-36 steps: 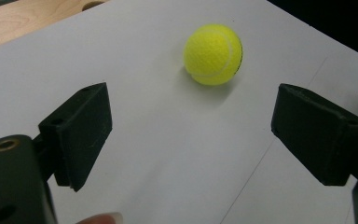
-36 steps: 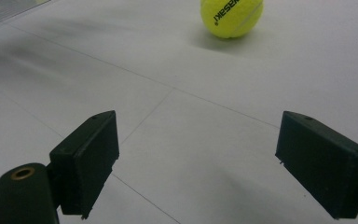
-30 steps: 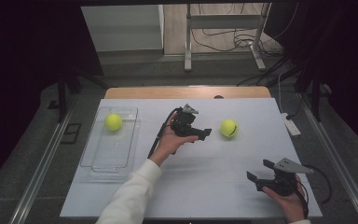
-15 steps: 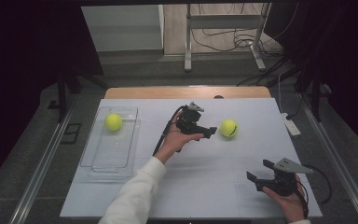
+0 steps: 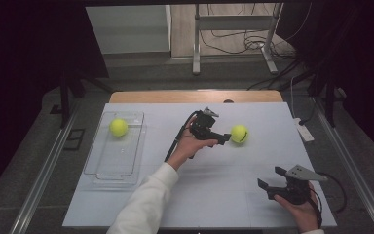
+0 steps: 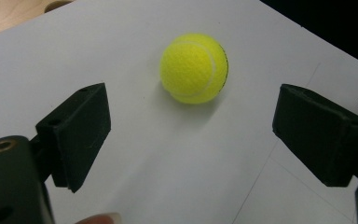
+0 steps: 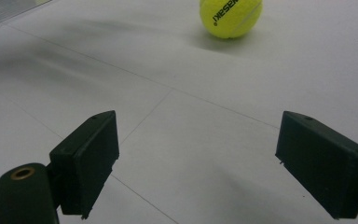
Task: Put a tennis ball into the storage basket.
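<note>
Item: tennis ball (image 5: pixel 239 133), yellow, resting on the white table (image 5: pixel 224 195) at about two o'clock from the table's middle. Round, so no long axis. In the right gripper view its black lettering (image 7: pixel 226 13) read upside down; in the left gripper view a white seam (image 6: pixel 209 60) curved down its side.

My left gripper (image 5: pixel 219 139) sat just at nine o'clock of the ball, pointing at it, apart. My jaws stood wide and had just been opening, nothing between them.

My right gripper (image 5: pixel 271 183) lay at five o'clock near the table's front, well apart from the ball, jaws wide and empty.

Second ball (image 5: pixel 119 127) in the clear tray (image 5: pixel 121 170), at nine o'clock.
</note>
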Demonstrator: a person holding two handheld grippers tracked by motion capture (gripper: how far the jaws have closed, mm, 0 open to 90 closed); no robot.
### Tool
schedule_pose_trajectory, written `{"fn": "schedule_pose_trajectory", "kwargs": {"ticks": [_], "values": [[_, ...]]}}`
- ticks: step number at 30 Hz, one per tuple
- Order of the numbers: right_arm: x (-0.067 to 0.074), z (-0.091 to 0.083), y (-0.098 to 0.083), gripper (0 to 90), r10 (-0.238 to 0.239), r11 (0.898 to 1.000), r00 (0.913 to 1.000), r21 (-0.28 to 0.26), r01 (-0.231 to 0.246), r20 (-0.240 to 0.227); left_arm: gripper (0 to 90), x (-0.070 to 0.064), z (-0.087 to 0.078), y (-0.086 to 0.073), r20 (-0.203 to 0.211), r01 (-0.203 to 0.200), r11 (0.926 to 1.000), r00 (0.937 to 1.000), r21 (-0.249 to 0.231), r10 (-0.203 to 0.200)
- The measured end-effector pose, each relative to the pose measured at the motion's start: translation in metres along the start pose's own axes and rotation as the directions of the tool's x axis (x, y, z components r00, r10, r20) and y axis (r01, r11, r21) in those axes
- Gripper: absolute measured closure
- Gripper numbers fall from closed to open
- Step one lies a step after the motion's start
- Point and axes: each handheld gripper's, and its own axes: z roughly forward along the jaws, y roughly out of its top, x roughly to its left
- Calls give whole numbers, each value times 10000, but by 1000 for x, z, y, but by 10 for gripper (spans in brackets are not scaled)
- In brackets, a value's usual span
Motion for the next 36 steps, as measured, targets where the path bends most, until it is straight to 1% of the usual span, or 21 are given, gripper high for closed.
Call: {"fn": "schedule_pose_trajectory", "kwargs": {"ticks": [10,13,16,20,26,28,36], "values": [[0,0,0,132,11,10000,10000,35,-11,-3,120,-4,7,4,89,-41,10000,10000,90,41],[1,1,0,132,-23,10000,10000,44,23,-2,120,-5,9,5,102,-119,9998,9999,139,118],[1,1,0,132,-78,10000,10000,39,78,-12,120,-7,11,6,133,-115,9998,9998,144,113],[1,1,0,132,-56,10000,10000,67,56,-17,119,-7,12,7,144,-150,9997,9998,181,147],[2,1,0,131,-46,10000,10000,81,47,-29,119,-7,14,8,118,-78,9998,9999,186,76],[2,1,0,131,-55,9999,10000,99,55,-14,119,-7,16,9,118,-142,9996,9998,256,139],[1,2,0,131,-22,10000,10000,83,22,-47,119,-7,21,11,154,-155,9994,9998,297,150]]}}
